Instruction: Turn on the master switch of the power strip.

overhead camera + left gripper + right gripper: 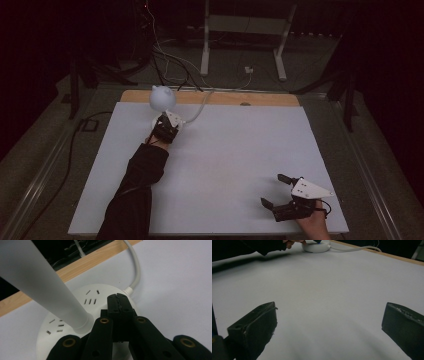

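Honestly, left gripper (119, 305) is pinched closed on nothing, tips over the round socket base (77, 305); looks hard, slick; cord (135, 270) seems the easier hold; right gripper (283, 192) gapes wide, empty.

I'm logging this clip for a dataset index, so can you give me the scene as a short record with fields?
setting: white table top with a wooden strip along its far edge
main thing: round white power strip with sockets, near the far left of the table
attached: white lamp rising from the strip; white cable leading off the far edge
left gripper: jaws shut, tips over the strip's top
right gripper: jaws wide open, holding nothing, near the front right corner
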